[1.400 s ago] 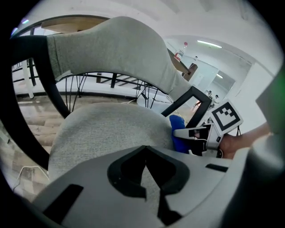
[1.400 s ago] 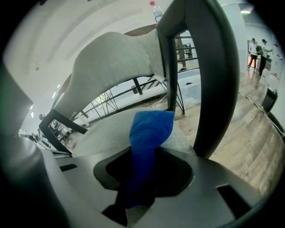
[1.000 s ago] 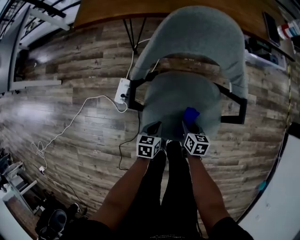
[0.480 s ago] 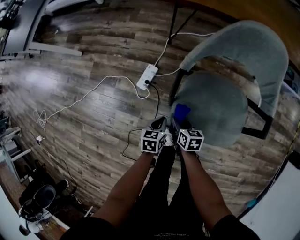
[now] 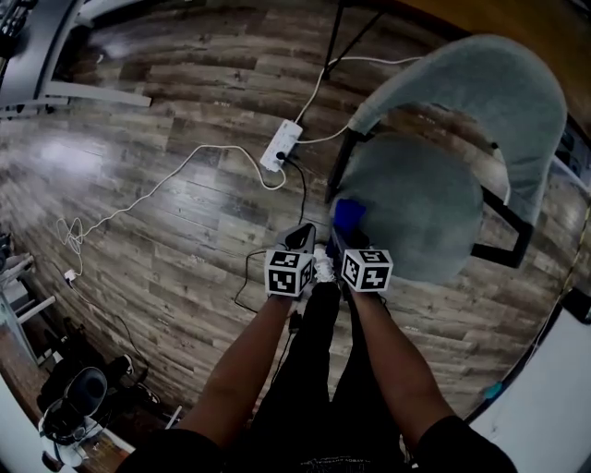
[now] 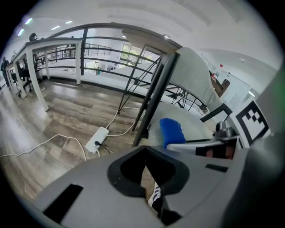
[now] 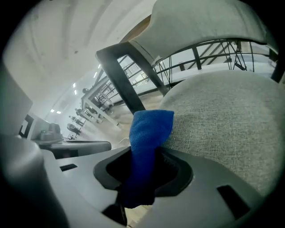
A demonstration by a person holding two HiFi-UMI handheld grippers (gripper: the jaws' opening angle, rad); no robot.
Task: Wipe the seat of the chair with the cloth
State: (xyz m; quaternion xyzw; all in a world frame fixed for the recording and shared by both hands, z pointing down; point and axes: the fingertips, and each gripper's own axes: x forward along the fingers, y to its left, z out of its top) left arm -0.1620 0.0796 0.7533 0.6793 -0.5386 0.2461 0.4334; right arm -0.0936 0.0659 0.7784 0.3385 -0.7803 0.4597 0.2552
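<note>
A grey fabric chair with a round seat point(image 5: 420, 208) and curved backrest point(image 5: 480, 83) stands at the right of the head view. My right gripper point(image 5: 343, 231) is shut on a blue cloth point(image 5: 348, 214), whose free end rests on the seat's near left edge. In the right gripper view the blue cloth point(image 7: 147, 138) stands up between the jaws against the seat point(image 7: 222, 120). My left gripper point(image 5: 303, 238) hangs just left of the chair over the floor, shut with nothing in it. In the left gripper view the cloth point(image 6: 171, 131) lies on the seat point(image 6: 187, 122) beside the black frame.
A white power strip point(image 5: 282, 146) with white and black cables lies on the wood floor left of the chair. Black chair frame bars point(image 5: 503, 231) flank the seat. A table's underside and legs point(image 5: 355, 28) stand behind. Gear and shoes point(image 5: 78, 397) sit at the lower left.
Both grippers have shifted from the seat's front middle to its left edge, the cloth going with the right one. The head view has swung left, putting the chair at the right.
</note>
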